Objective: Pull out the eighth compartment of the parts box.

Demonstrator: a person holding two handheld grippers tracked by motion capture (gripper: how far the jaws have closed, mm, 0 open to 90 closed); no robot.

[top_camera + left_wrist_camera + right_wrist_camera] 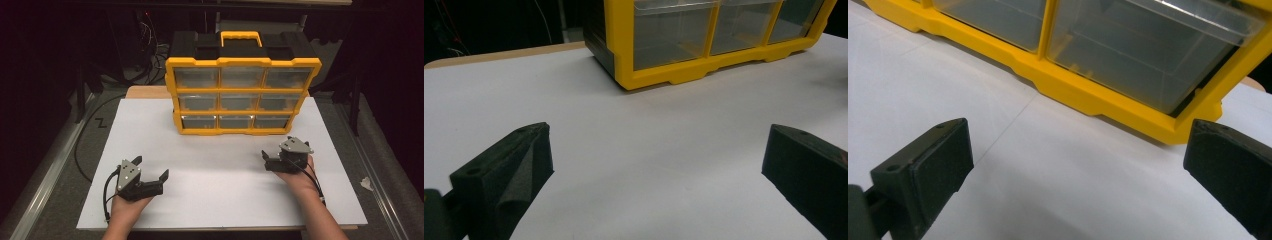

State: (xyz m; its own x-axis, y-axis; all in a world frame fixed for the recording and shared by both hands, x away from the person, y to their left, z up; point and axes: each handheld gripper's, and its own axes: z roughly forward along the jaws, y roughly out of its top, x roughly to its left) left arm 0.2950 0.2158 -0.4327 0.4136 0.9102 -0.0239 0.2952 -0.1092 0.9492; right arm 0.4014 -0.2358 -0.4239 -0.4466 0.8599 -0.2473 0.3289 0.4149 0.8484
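Plastic organizer (242, 90), yellow-framed with nine clear drawers, is standing upright at upper centre of the white board (150, 130). It is looking rigid, bulky, slick-fronted; the top handle (241, 37) seems the safest hold. Left gripper (151, 169) and right gripper (268, 159) are resting with jaws apart, holding nothing.

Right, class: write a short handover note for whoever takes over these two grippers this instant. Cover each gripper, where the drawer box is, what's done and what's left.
Left gripper: open, holding nothing, low over the white board at the near left.
Right gripper: open, holding nothing, at the near right, closer to the box.
Drawer box: yellow and black, stands upright at the far middle of the board, with nine clear drawers that all look shut. In the right gripper view the bottom drawers look empty.
Done: nothing that shows; neither gripper touches the box.
Left: probably reach forward and start on a drawer, most likely a bottom one.
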